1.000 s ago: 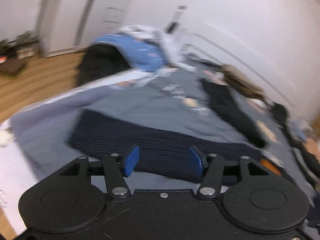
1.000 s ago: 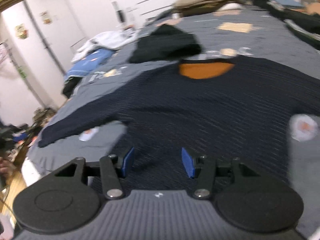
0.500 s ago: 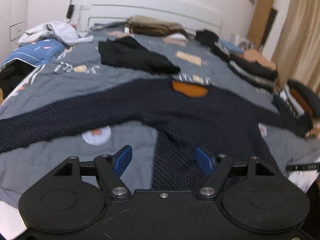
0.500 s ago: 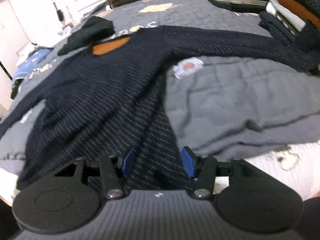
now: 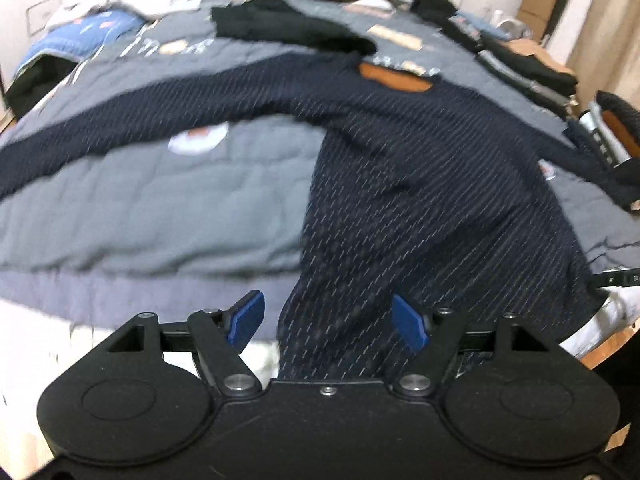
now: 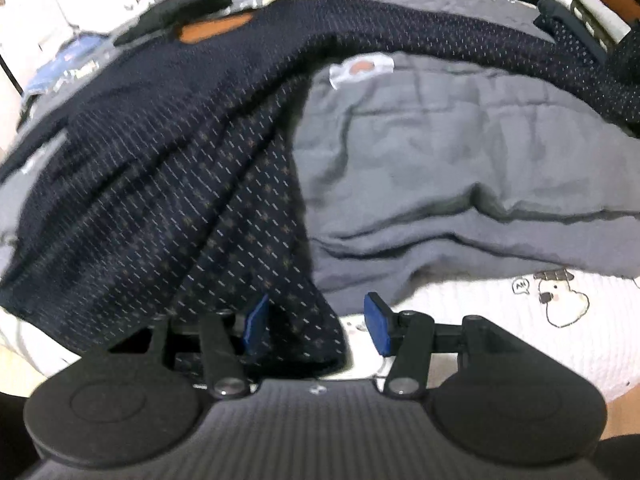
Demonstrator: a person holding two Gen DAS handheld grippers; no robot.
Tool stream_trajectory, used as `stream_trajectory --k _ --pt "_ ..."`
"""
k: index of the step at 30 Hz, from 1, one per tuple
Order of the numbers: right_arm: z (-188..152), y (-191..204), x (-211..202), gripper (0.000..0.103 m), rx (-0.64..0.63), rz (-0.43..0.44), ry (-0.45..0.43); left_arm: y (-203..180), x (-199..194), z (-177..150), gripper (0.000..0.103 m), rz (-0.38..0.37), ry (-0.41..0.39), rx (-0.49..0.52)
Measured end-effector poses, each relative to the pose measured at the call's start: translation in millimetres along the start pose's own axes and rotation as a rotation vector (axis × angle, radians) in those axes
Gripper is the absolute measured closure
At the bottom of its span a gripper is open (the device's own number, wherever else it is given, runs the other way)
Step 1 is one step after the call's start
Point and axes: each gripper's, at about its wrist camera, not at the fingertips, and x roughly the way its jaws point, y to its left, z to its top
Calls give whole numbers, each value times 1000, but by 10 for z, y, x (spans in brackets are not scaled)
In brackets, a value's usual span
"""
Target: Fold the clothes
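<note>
A navy patterned sweater with an orange neck lining lies spread front-up on the grey quilt, sleeves out to both sides, hem hanging over the bed's near edge. My left gripper is open, its blue pads on either side of the hem's left part. In the right wrist view the sweater fills the left half, and my right gripper is open with the hem's right corner lying between its pads.
A black garment, a blue and white heap and folded piles lie further back on the bed. A white sheet with cartoon prints covers the near edge. Folded clothes sit at the far right.
Both grippers have dropped and closed in on the sweater's hem at the bed's near edge. The left view swung from the left sleeve to the hem. Both stayed open.
</note>
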Motion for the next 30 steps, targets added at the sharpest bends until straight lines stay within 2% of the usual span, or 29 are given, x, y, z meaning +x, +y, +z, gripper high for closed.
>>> stream_trajectory --k 4,6,8,9,12,16,20,21,23,24,25,28,30 --pt "-98 -35 93 51 46 36 41 61 96 -115 33 19 28 -53" --pt "-138 -20 82 53 45 34 23 76 165 -142 33 29 42 -71" --pt "-151 -46 64 69 72 56 17 84 241 -159 33 50 57 -81" --pt "-146 -79 50 91 101 82 22 92 278 -169 33 53 66 -87" --pt "-158 -232 -99 92 232 234 36 115 367 -187 33 65 88 -107" --pt "-232 -414 -703 93 308 341 -73 154 393 -156 33 74 88 -140" --pt "-330 -520 -970 93 286 314 -81 170 485 -151 33 50 114 -190" --pt "-357 -555 -955 93 292 307 -67 155 503 -149 36 47 115 -192" --pt "-407 -600 -894 93 309 293 -45 86 516 -168 62 -4 129 -183" --pt "-429 -611 -854 93 318 288 -37 58 511 -185 89 -25 149 -182" --pt "-441 -606 -836 93 316 291 -33 32 503 -202 95 -45 172 -183" --pt "-442 -594 -909 93 296 304 -41 -51 269 -213 97 -99 171 -176" --pt "-432 -593 -1046 93 259 306 -50 -124 23 -216 97 -143 164 -130"
